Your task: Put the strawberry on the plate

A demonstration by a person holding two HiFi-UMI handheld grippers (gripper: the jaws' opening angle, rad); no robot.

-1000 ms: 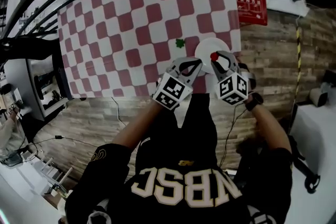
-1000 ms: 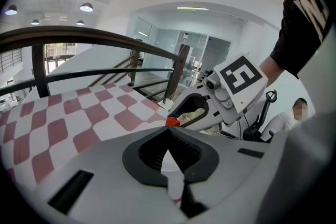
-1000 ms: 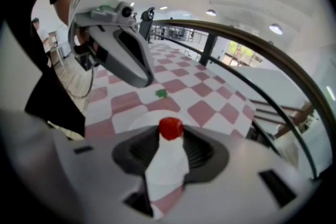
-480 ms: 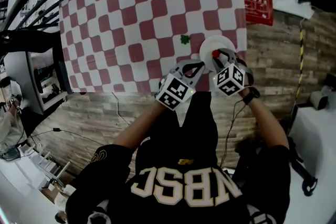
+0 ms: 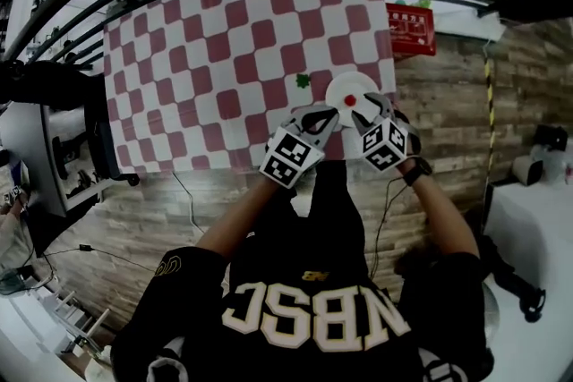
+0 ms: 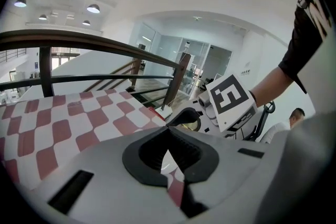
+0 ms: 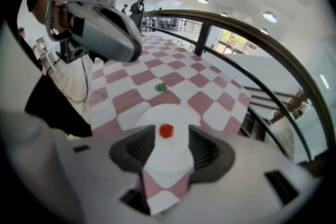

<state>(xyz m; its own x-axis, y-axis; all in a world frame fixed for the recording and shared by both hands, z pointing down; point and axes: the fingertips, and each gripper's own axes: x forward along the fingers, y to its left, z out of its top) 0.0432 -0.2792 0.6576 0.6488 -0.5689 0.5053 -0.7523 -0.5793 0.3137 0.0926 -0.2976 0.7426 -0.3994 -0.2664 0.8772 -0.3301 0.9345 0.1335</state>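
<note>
The white plate (image 7: 167, 157) holds the strawberry (image 7: 166, 131), a small red fruit lying alone near the plate's middle with bare white all round it; the plate sits near the edge of the red-and-white checked cloth (image 5: 224, 40) closest to the person, at that edge's right end in the head view; a small green scrap (image 5: 303, 80) lies on the cloth just beside the plate, apart from its rim; the right gripper (image 5: 365, 103) hangs over the near side of the plate with its jaws spread wide, having just been opening, and the strawberry shows in the gap between them, with neither pad touching it; the left gripper (image 5: 329, 110) is held just left of the plate, its jaw tips brought together with nothing between them, only cloth showing through the slit behind the tips; the cloth covers a table that stands on a wood-plank floor (image 5: 448, 94); a red box (image 5: 411, 29) lies past the cloth's right edge; a dark handrail (image 7: 252, 34) runs along the table's far side, and round ceiling lights (image 6: 93, 8) shine in a white hall beyond.
</note>
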